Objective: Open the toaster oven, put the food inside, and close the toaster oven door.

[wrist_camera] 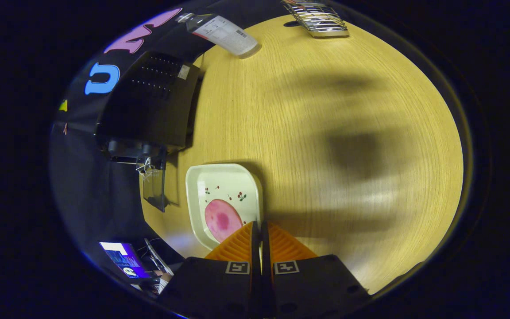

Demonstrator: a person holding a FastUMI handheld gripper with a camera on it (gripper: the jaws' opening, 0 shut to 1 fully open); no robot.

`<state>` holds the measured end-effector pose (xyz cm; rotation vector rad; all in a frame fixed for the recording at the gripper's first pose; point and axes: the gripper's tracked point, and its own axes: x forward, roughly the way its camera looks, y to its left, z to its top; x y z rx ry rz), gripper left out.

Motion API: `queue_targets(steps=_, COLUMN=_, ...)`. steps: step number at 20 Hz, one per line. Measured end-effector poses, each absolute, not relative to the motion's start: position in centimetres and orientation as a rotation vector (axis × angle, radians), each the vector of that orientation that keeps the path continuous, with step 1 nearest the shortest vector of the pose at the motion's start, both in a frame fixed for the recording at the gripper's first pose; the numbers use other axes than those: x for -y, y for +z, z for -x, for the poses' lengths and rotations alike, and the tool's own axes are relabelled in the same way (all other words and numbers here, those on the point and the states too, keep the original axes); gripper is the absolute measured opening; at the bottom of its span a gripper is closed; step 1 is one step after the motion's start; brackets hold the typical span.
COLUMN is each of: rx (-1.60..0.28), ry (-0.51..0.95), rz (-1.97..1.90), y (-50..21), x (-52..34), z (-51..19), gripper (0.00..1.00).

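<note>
The claw [261, 228] is pressed together, its fingers touching with nothing between them, poised over the near rim of a white square plate [197, 181] with small cherry prints. On that plate lies a round pink slice of ham [222, 220], just ahead of the fingertips. The plate rests near the worktop's [326, 133] edge. Beyond it, along the same edge, stands the black toaster oven [153, 106], its glass door [154, 188] hanging open toward the plate. At the worktop's far edge sit a labelled plastic bottle [226, 33] on its side and a chrome wire rack [317, 17].
</note>
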<state>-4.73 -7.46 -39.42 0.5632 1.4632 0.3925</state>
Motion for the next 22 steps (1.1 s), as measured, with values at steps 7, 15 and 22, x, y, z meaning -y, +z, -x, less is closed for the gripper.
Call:
queue_targets(steps=7, rx=-1.408, ry=0.424, rz=-0.617, y=-34.5, x=4.2, z=5.2, gripper=0.05)
queue_targets(steps=15, rx=-1.358, ry=0.323, rz=-0.717, y=-28.9, x=-3.0, z=7.6, gripper=0.05)
queue_targets(steps=22, rx=-1.299, ry=0.202, rz=-0.834, y=-27.7, x=-12.4, z=7.4, gripper=0.05)
